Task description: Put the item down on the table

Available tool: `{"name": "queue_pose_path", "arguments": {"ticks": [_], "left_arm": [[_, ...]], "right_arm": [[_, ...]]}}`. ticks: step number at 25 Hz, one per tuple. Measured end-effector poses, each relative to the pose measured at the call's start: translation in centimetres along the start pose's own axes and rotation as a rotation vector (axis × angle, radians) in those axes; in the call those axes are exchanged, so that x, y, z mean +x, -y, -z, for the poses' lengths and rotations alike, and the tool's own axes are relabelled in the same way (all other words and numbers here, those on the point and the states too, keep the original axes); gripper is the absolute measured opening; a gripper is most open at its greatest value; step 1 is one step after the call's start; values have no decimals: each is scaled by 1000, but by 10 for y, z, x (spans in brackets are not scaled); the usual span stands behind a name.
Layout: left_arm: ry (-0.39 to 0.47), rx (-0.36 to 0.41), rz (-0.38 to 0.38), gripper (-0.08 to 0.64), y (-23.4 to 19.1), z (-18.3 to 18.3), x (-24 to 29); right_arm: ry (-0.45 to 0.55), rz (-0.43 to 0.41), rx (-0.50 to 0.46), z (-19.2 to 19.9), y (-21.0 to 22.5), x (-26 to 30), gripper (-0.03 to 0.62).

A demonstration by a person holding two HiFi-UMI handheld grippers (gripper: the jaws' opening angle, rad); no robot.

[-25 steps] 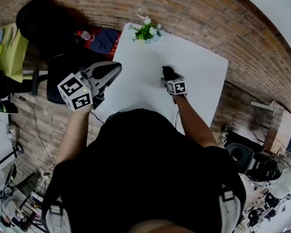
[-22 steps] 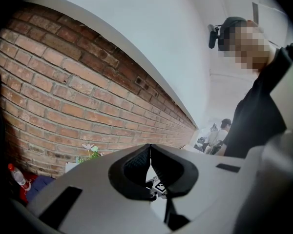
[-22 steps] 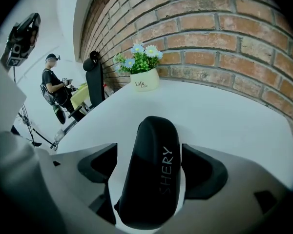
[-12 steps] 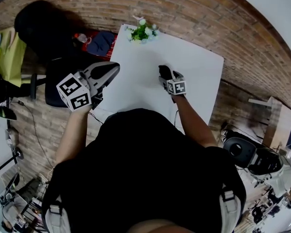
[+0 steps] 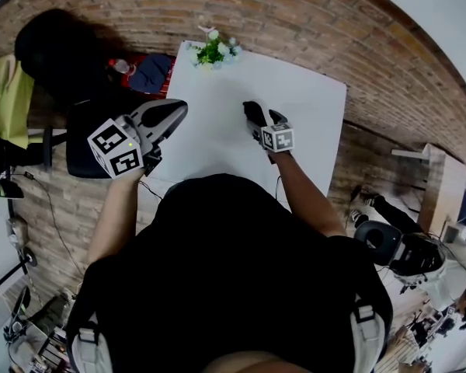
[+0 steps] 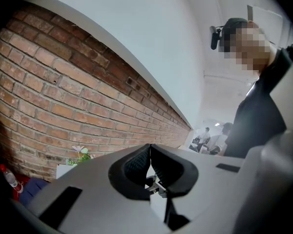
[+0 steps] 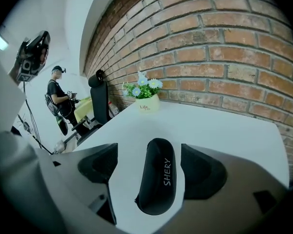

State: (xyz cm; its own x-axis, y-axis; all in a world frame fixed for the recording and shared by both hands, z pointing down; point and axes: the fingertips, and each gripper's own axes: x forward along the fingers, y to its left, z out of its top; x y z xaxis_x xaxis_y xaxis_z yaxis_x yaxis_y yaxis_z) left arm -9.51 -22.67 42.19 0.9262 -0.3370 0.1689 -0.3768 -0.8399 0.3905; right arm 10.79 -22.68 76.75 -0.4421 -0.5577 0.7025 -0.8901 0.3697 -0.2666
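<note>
The black glasses case (image 7: 158,182), zipped shut and lettered SHERY, lies flat on the white table (image 7: 224,126) between the jaws of the right gripper (image 7: 154,167), which stand wide apart and clear of it on both sides. Compared with a second ago, this gripper and the case sit slightly further left in the head view, and a gap now shows beside the case. The left gripper (image 6: 149,162) hovers as before off the table's left edge, jaws pressed together on nothing. A small pot (image 7: 147,105) holding flowers (image 7: 141,87) stands at the far corner by the brick wall (image 7: 224,57).
</note>
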Motion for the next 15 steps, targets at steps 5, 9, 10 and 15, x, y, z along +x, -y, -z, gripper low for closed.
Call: {"name": "queue_pose_path", "arguments": {"ticks": [5,9,10,15], "left_arm": [[-1,-2,12,12,10,5,6],[-1,-2,20,13,18,8,7],[0,-2,21,12,20,8,7],[-1,-1,29,12,30,13,9]], "right_arm": [[55,-6,-32,-10,-6,-15,379],[90,-23,-51,-18,-16,-27,377],[98,-28,-55,-21,-19,-30,376],[140,-41,-78,-27,-33,-49,338]]}}
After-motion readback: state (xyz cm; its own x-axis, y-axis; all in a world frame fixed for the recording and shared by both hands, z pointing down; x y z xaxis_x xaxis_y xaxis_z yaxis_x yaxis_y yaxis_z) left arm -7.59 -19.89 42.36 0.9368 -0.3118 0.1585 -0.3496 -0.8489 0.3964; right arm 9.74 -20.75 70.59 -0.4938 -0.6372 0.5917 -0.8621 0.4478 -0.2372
